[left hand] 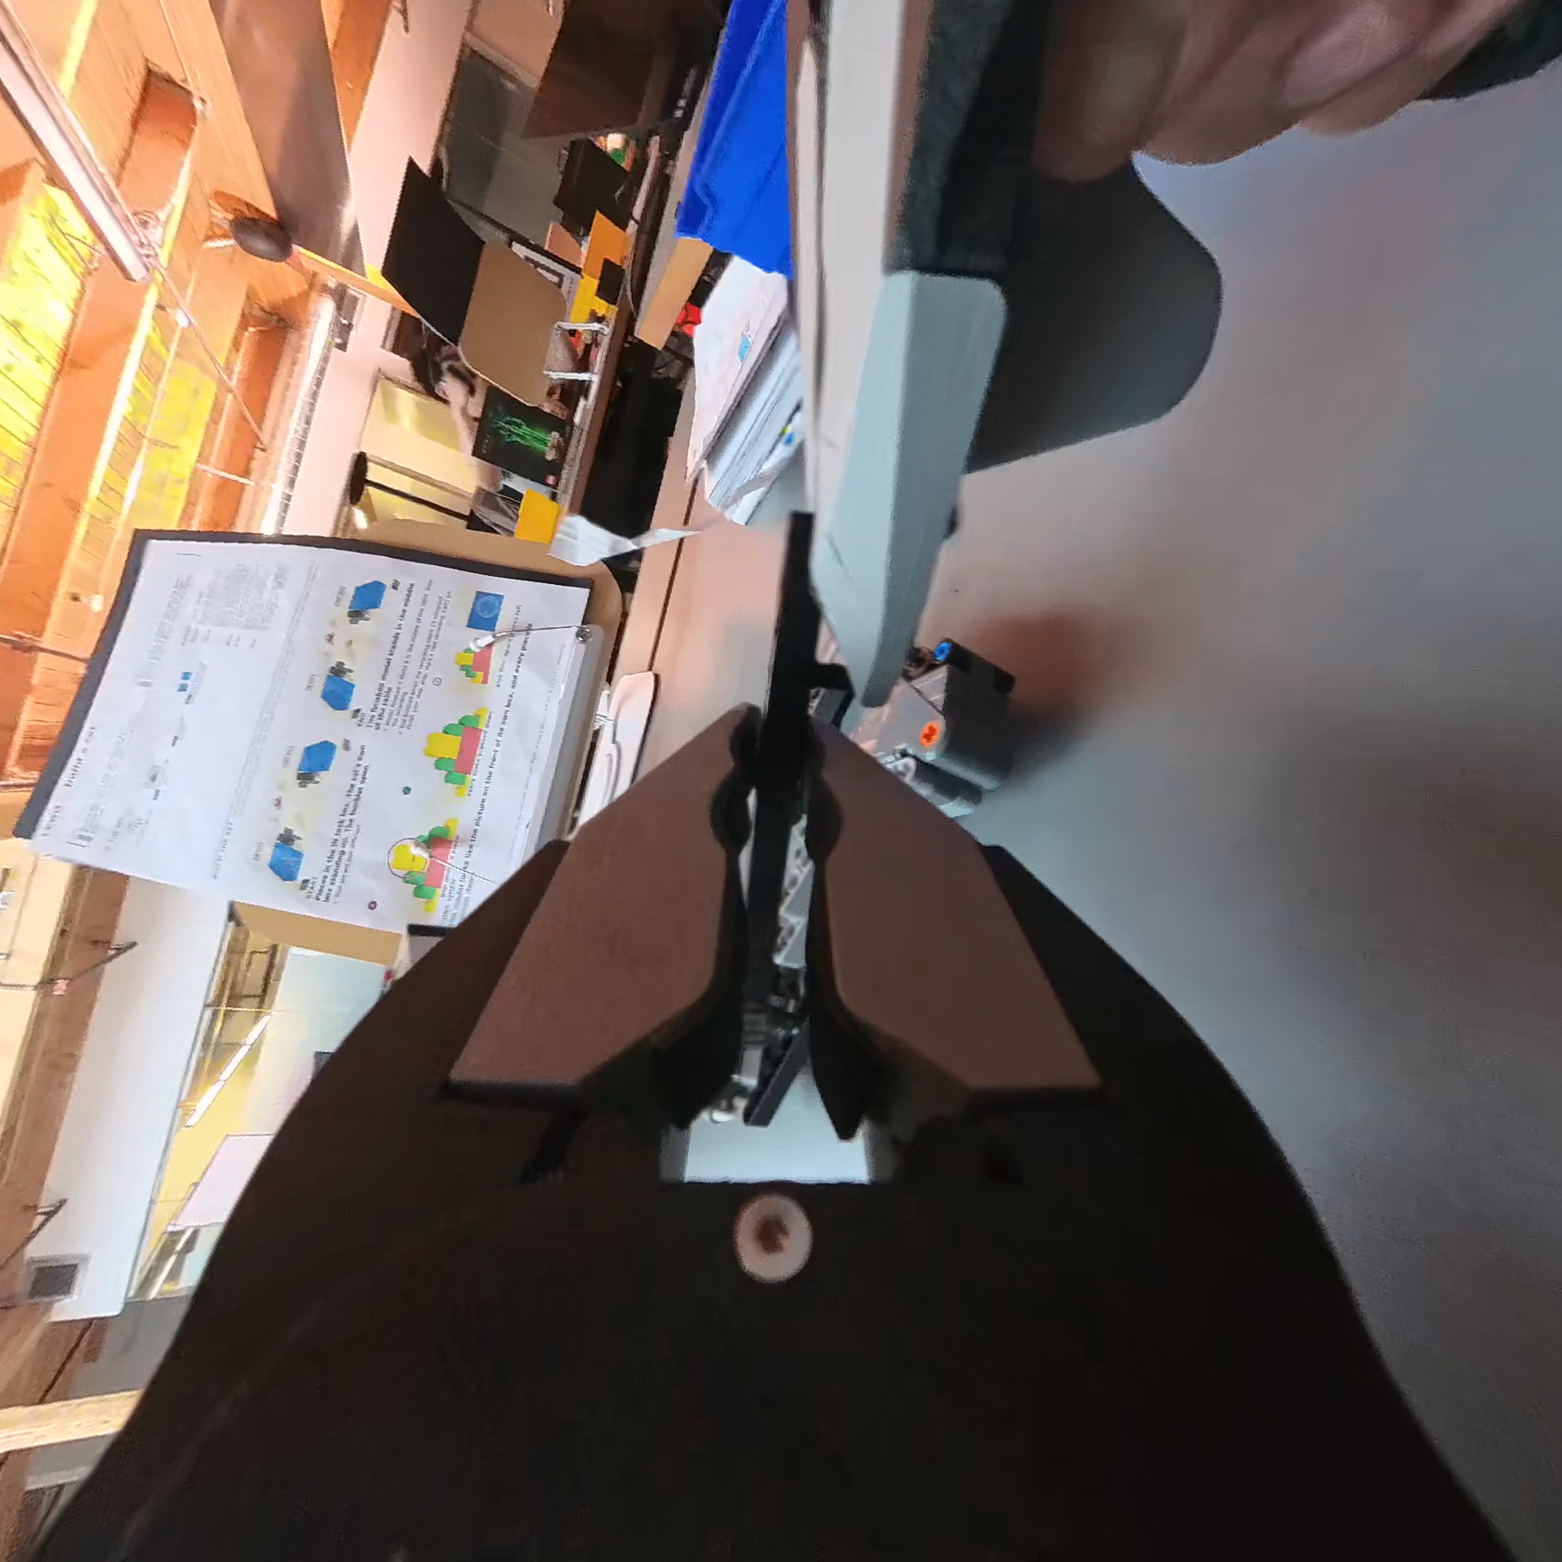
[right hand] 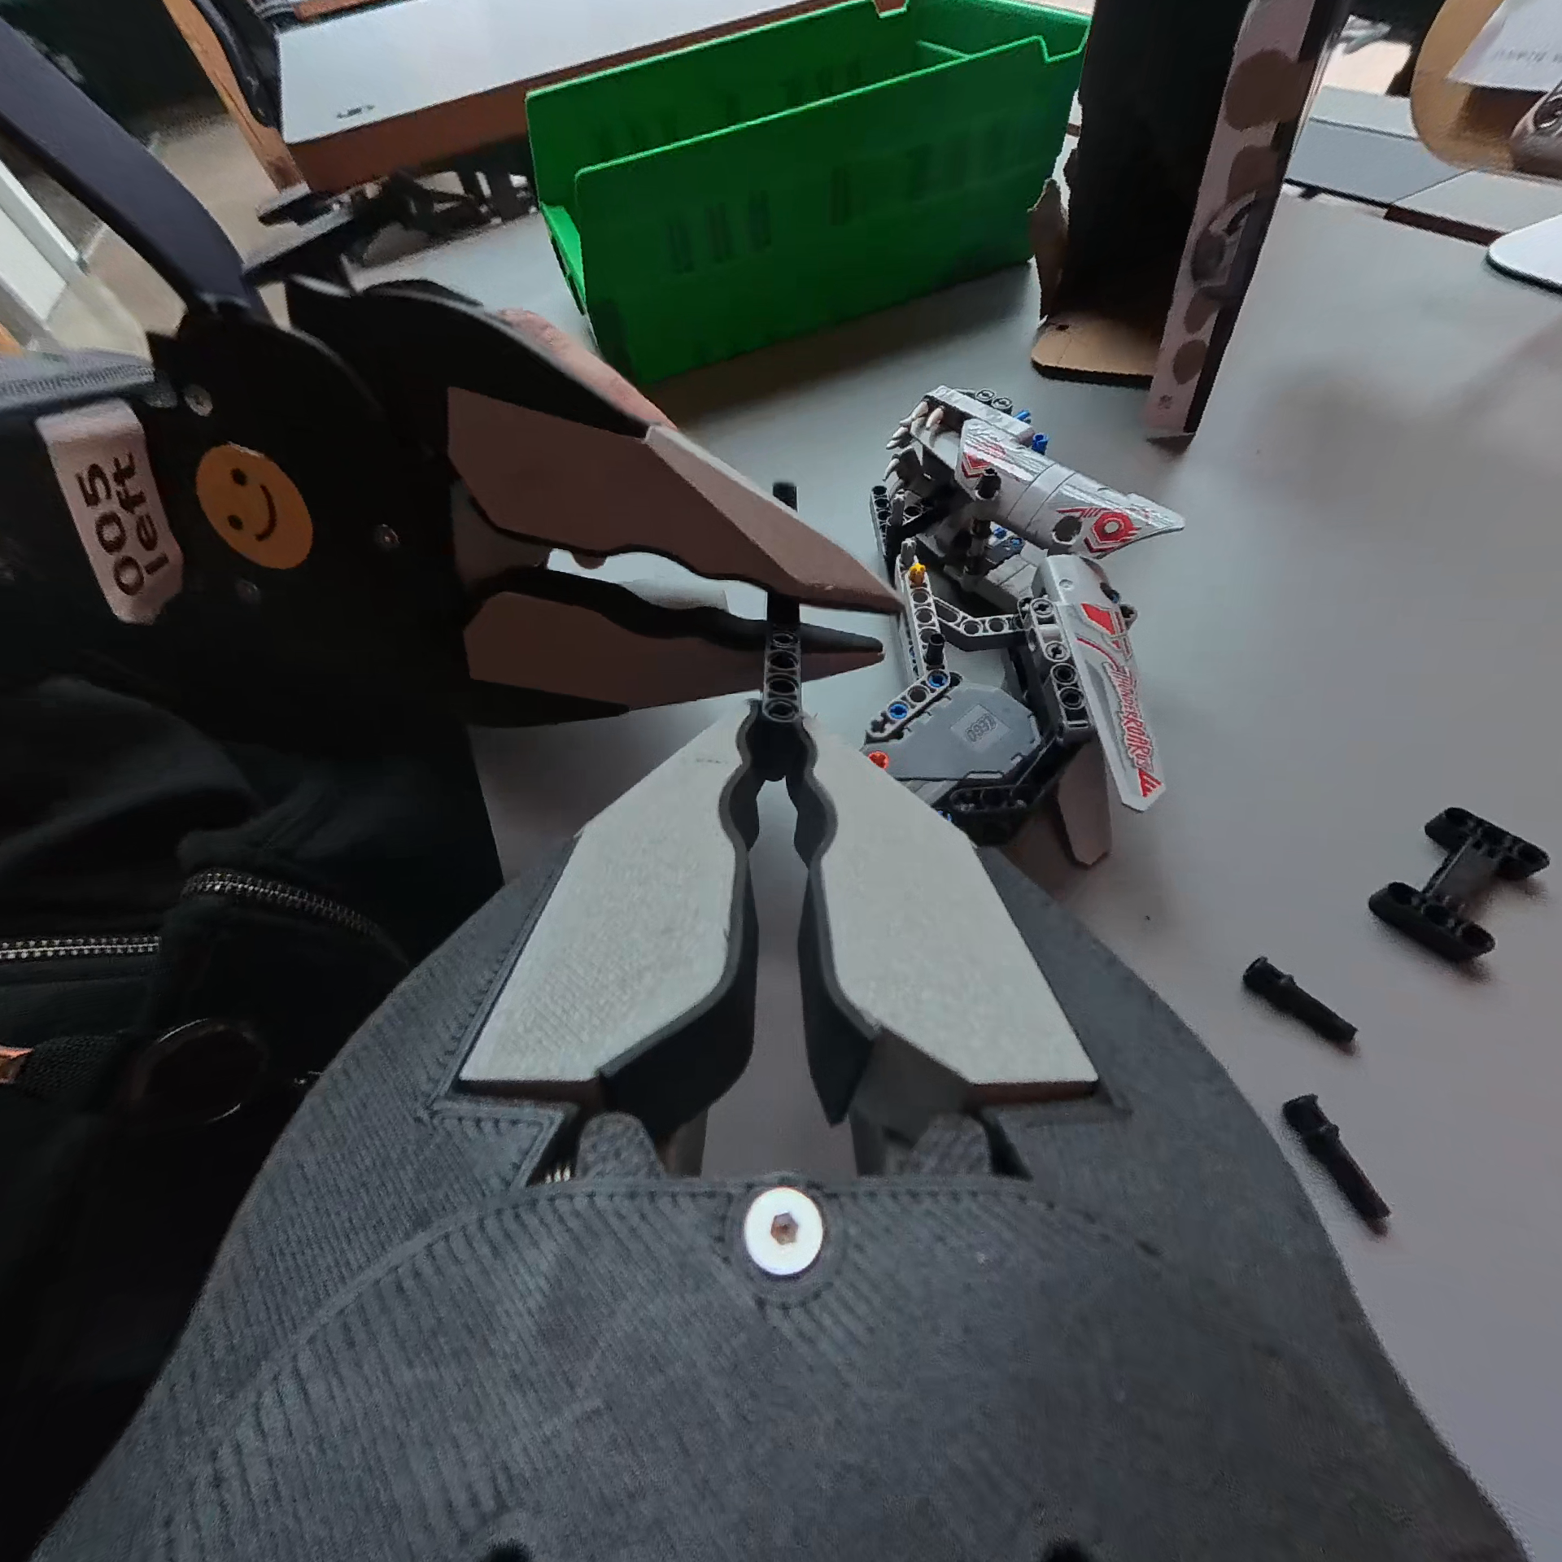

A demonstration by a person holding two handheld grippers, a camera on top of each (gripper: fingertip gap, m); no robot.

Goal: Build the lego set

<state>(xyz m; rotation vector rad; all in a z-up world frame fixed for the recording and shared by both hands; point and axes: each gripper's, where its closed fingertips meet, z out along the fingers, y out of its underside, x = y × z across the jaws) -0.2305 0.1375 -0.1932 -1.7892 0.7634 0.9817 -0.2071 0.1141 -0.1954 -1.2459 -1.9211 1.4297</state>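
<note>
The grey counter (right hand: 1395, 524) holds everything. At its back stands a green bin (right hand: 803, 194), and beside that a tall cardboard box (right hand: 1183, 211). In the left view a sheet of build steps (left hand: 321, 727) stands propped up, and a hand (left hand: 1251, 68) shows at the top edge.

The model (right hand: 1006, 617) lies in the middle of the counter, near the two tools. It is partly built: it has a grey and black frame, a grey motor block and silver shell pieces with red marks. I think a good part is done, but not all. Loose parts wait to the right of it: a black H-shaped piece (right hand: 1458, 883) and two black pins (right hand: 1297, 1000), well apart from the model. So there is more to add.

The left gripper (right hand: 832, 621) comes in from the left, lying on its side and pointing at the model. Its jaws are closed on a long black beam (right hand: 782, 668), which stands upright between them. The right gripper (right hand: 773, 744) points forward from below. Its jaws pinch the bottom end of the same beam with just their tips. Both tools hold the beam above the counter, just in front of the model and not touching it. It looks like they are passing it over or lining it up.
</note>
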